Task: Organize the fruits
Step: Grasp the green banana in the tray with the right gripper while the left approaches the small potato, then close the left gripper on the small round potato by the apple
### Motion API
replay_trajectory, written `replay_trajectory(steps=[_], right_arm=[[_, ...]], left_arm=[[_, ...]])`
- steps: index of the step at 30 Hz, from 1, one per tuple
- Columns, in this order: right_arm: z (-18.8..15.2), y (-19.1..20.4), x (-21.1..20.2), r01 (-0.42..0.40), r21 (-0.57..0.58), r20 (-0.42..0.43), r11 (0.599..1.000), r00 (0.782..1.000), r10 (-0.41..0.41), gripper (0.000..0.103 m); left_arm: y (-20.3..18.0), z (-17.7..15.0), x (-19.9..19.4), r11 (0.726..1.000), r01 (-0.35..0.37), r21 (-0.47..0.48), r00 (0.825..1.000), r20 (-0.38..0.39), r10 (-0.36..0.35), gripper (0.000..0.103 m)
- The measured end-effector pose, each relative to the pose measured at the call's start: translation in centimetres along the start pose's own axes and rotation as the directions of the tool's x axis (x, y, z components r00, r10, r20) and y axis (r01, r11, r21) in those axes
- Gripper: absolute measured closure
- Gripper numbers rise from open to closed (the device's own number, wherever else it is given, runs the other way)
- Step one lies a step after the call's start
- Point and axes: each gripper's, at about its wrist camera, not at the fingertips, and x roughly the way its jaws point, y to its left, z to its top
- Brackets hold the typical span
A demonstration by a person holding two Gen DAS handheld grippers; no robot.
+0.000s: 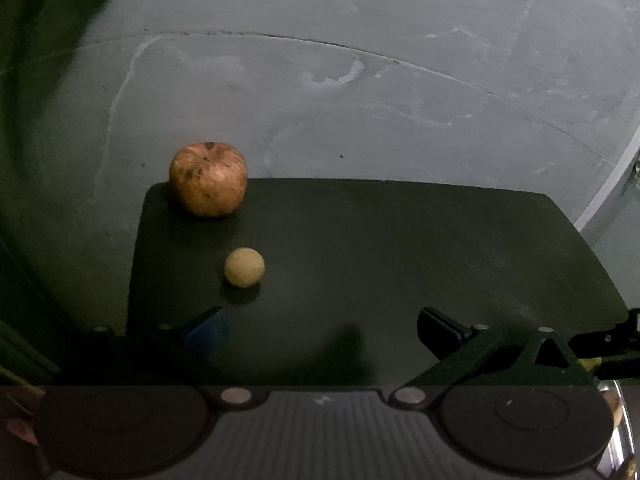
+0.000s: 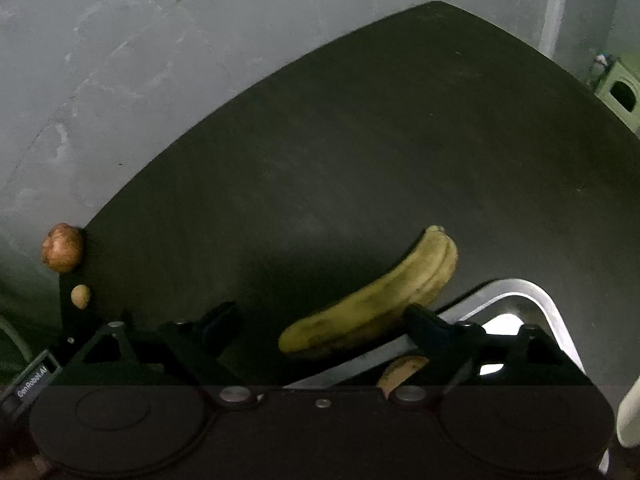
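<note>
A reddish apple stands at the far left corner of the dark table, with a small round yellow fruit just in front of it. My left gripper hovers open and empty near the small fruit. In the right wrist view a spotted yellow banana lies on the table, its far end beside a metal tray's rim. My right gripper is open above it. The right finger overlaps the banana; the left finger stands clear. The apple and small fruit show far left.
The metal tray holds a brownish fruit, mostly hidden behind my gripper. Grey concrete floor surrounds the table. A green box and a white pipe stand beyond the table's far right. The left gripper's body shows lower left.
</note>
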Motion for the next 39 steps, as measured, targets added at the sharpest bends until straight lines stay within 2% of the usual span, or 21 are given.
replay_trajectory(steps=[5, 8, 10, 15, 22, 24, 30, 35, 39], right_arm=[[0.0, -0.3, 0.3, 0.066, 0.006, -0.001, 0.998, 0.998, -0.066, 0.014], [0.1, -0.4, 1.1, 0.072, 0.017, -0.015, 0.997, 0.997, -0.072, 0.014], [0.3, -0.1, 1.8, 0.081, 0.001, -0.035, 0.997, 0.996, -0.081, 0.009], [0.4, 0.0, 2.2, 0.077, 0.006, -0.034, 0.997, 0.996, -0.076, 0.005], [0.9, -0.1, 2.2, 0.097, 0.0, -0.029, 0.995, 0.995, -0.097, 0.01], [0.9, 0.0, 2.4, 0.1, 0.009, -0.034, 0.995, 0.994, -0.099, 0.011], [0.3, 0.9, 2.9, 0.0, 0.029, -0.057, 1.0, 0.998, 0.002, 0.021], [-0.3, 3.7, 3.4, -0.044, -0.028, -0.054, 0.999, 0.998, 0.043, 0.022], [-0.5, 6.0, 3.7, -0.056, -0.086, -0.048, 0.995, 0.997, 0.052, 0.03]], left_arm=[[0.7, 0.3, 0.5, 0.999, -0.029, 0.025, 0.999, 0.014, 0.029, 0.001], [1.0, 0.6, 1.1, 0.998, -0.044, 0.04, 0.999, 0.013, 0.044, 0.001], [1.2, 0.9, 1.4, 0.997, -0.053, 0.052, 0.999, 0.015, 0.052, 0.001], [1.7, 1.7, 2.7, 0.995, -0.059, 0.078, 0.998, 0.01, 0.058, 0.001], [2.2, 2.3, 3.9, 0.992, -0.052, 0.114, 0.999, -0.005, 0.053, 0.001], [2.2, 2.3, 4.2, 0.991, -0.038, 0.124, 0.999, -0.016, 0.041, 0.007], [2.1, 2.0, 4.4, 0.991, 0.003, 0.133, 1.0, -0.024, 0.001, 0.013], [2.1, 2.2, 4.6, 0.989, 0.015, 0.148, 1.0, -0.025, -0.012, 0.016], [2.0, 2.2, 4.6, 0.989, 0.024, 0.145, 0.999, -0.024, -0.021, 0.022]])
